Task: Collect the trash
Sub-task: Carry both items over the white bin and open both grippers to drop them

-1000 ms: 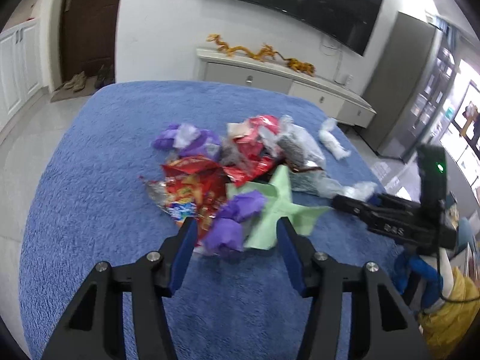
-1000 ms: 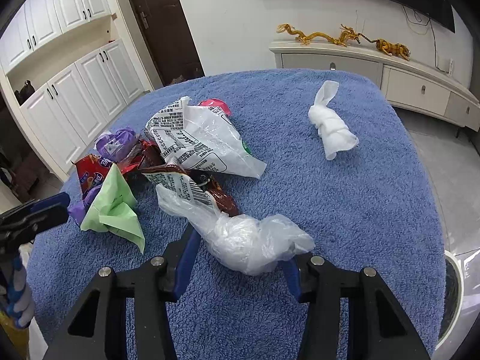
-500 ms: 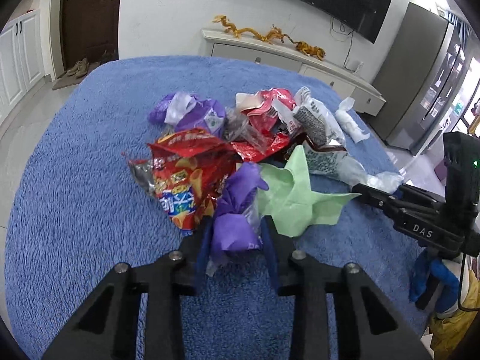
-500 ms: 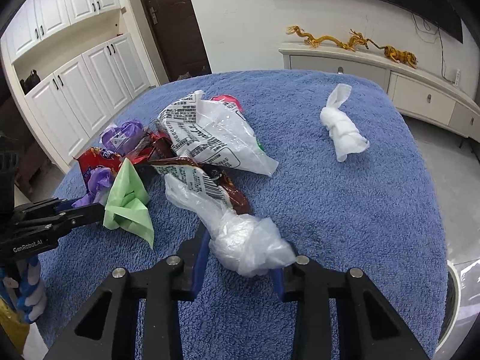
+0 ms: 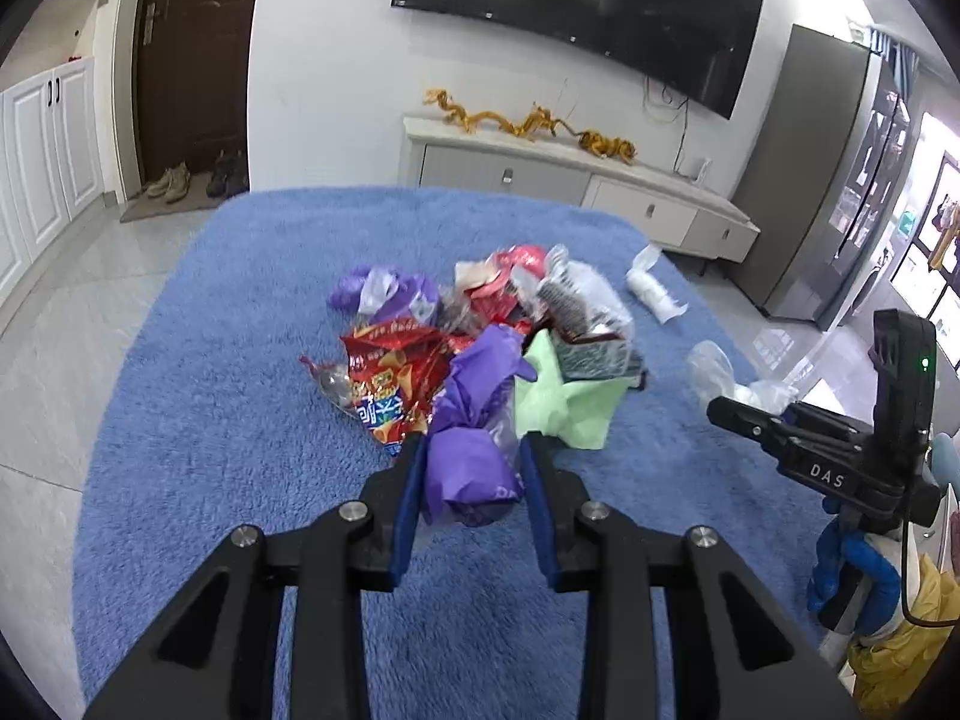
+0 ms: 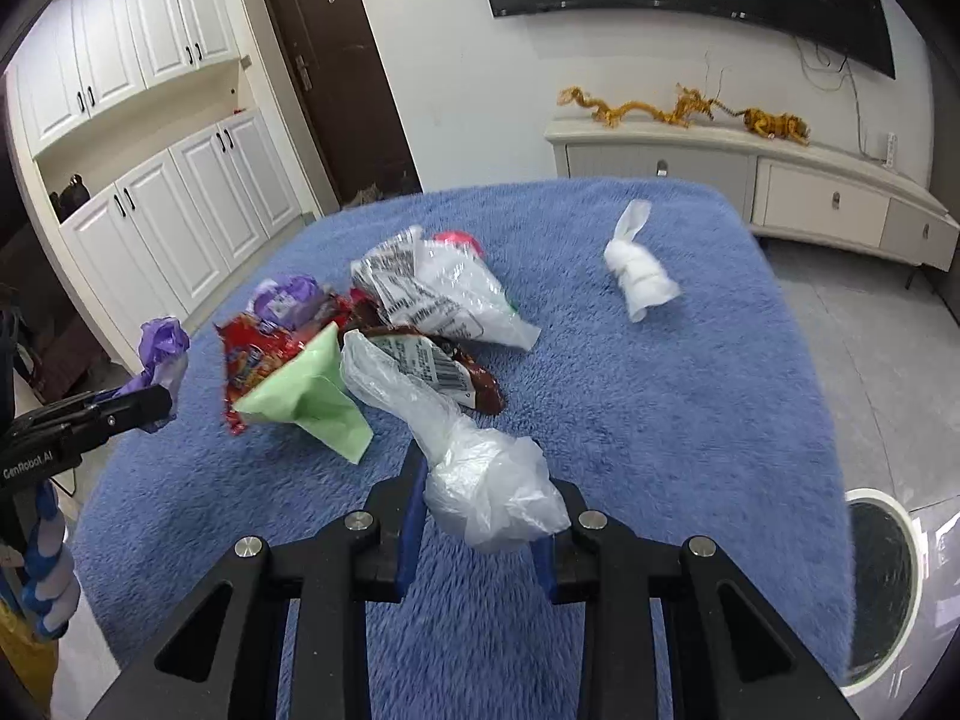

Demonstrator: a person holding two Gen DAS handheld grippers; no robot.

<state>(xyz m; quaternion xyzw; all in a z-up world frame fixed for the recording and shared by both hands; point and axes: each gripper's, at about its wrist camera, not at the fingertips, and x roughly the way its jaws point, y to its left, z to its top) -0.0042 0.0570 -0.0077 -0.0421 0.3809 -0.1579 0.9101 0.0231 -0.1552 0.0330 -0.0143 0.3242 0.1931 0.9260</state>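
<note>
- A fuzzy blue rug (image 5: 198, 396) covers the desk in both views; the round bin (image 6: 882, 588) is seen only from the right wrist.
- Crinkled wrappers are heaped mid-rug: red chip bag (image 5: 390, 372), folded green paper (image 6: 312, 390).
- The left gripper (image 5: 471, 480) is clamped on a purple wad (image 5: 474, 468).
- The right gripper (image 6: 480, 510), its jaws just closing, is pinched on a clear bag (image 6: 480, 468).
- A knotted tissue (image 6: 636, 270) lies apart.

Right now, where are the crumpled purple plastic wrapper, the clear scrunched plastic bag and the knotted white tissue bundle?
crumpled purple plastic wrapper (image 5: 465, 471), left wrist view, its bulging middle.
clear scrunched plastic bag (image 6: 492, 489), right wrist view, its bunched lower end.
knotted white tissue bundle (image 6: 639, 273), right wrist view, its thick body.
</note>
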